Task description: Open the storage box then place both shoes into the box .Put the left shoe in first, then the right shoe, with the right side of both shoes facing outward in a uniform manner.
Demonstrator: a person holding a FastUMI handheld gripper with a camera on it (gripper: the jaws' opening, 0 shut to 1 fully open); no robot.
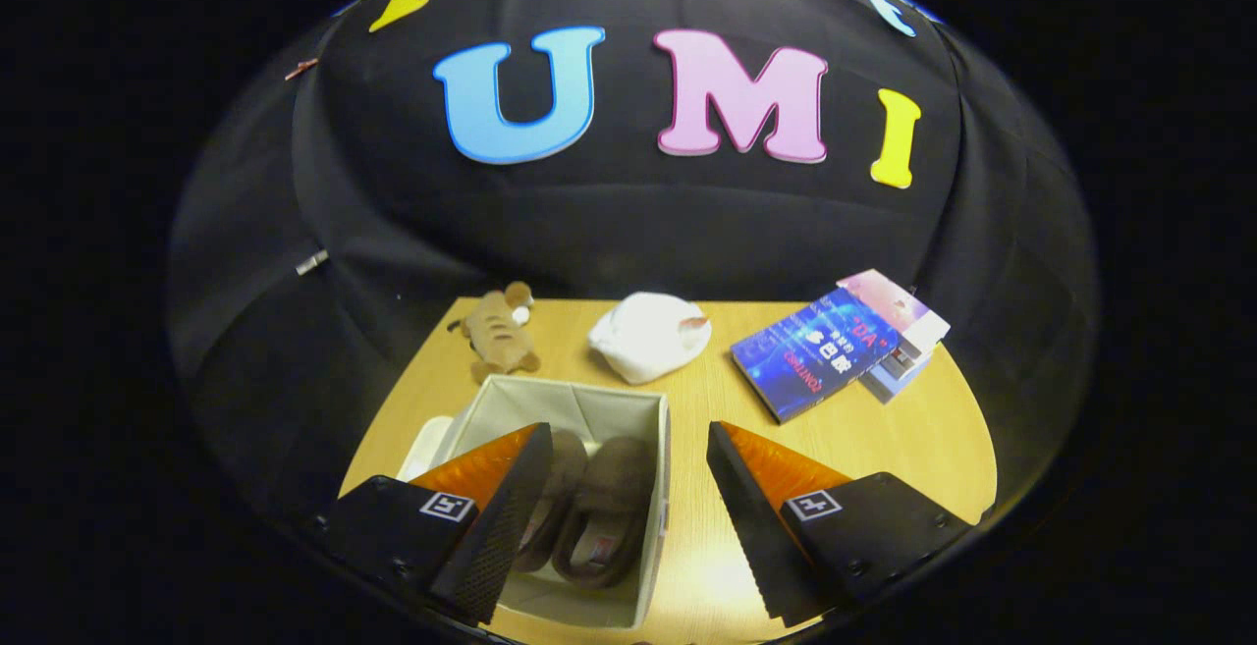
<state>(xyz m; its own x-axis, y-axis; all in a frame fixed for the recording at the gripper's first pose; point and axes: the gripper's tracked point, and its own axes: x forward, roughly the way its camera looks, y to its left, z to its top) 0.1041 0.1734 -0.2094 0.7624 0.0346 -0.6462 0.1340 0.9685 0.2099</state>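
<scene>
An open fabric storage box point(628, 409) with pale walls stands on the wooden table, under and just ahead of my fingers. Two brown slippers lie side by side inside it: one point(555, 488) partly behind my left finger, the other point(609, 512) to its right, both with toes pointing away from me. My gripper point(628, 517) hovers above the box, open wide, with nothing between its fingers. The left finger point(491, 527) overlaps the box's left part; the right finger point(751, 517) hangs over bare table just right of the box wall.
A white lid-like piece point(424, 449) lies against the box's left side. Beyond the box are a brown plush toy point(499, 331), a white crumpled cloth point(648, 333) and a stack of books point(840, 346) at the right. The table point(884, 439) has a curved right edge.
</scene>
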